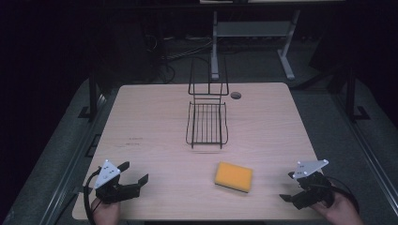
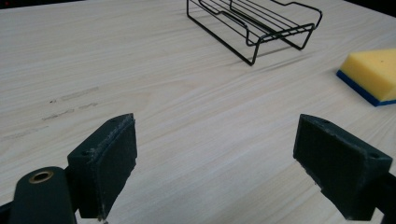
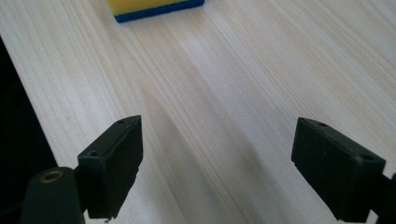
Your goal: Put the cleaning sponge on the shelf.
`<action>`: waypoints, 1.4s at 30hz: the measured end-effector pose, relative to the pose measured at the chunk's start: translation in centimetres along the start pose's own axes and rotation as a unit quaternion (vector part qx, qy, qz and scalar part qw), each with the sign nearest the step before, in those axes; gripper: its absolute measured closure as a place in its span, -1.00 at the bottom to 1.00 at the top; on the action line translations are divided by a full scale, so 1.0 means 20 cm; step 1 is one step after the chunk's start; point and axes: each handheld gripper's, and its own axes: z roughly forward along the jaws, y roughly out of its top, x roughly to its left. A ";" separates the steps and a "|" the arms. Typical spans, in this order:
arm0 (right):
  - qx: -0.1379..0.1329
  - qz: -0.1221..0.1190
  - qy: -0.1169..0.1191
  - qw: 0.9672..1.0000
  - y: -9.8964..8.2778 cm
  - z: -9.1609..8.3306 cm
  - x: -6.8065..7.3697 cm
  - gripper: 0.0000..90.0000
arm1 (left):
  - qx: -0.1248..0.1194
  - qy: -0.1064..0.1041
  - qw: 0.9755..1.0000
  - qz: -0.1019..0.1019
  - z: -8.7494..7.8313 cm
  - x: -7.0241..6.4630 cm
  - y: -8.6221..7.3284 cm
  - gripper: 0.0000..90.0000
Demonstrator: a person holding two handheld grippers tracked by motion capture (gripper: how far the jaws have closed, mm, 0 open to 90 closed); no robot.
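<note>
Where the table's near edge runs, two grippers noted, one at each near corner, each held in a hand. Left gripper (image 1: pixel 134 172) at near left, low over the wood, jaws spread wide, nothing between them but bare tabletop; same seen in its own view (image 2: pixel 215 156), pads well apart. Right gripper (image 1: pixel 287 186) at near right, jaws likewise parted and empty; confirmed in its own view (image 3: pixel 217 161), bare wood grain between the pads. Grey plates on top of both, cables trailing toward the near edge.

Sponge (image 1: pixel 233 177) next, lying flat on the table (image 1: pixel 150 140) between the two grippers, nearer the right one, clear of both. Yellow face up, blue layer beneath, visible along its edge from the left gripper view (image 2: pixel 371 74) and at the far end of the right gripper view (image 3: pixel 154 7).

Farther out, black wire rack (image 1: pixel 207 123) at table centre, standing on the wood, well apart from the sponge; upright wire back at its far end; nothing in it. Seen also at the top of the left gripper view (image 2: pixel 254 25). Small round hole (image 1: pixel 235 95) in the tabletop just right of the rack's far end. Faint marks (image 1: pixel 133 140) on the wood left of the rack.
</note>
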 end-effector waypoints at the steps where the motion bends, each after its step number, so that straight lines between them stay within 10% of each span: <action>1: 0.000 0.000 0.000 1.000 0.00 0.00 0.00 -0.64 | 0.000 0.000 1.000 0.000 0.00 0.00 0.00 -0.72; 42: 0.023 -0.061 0.024 0.998 0.20 0.09 0.12 -0.64 | -0.005 -0.003 1.000 0.002 -0.02 0.00 0.00 -0.72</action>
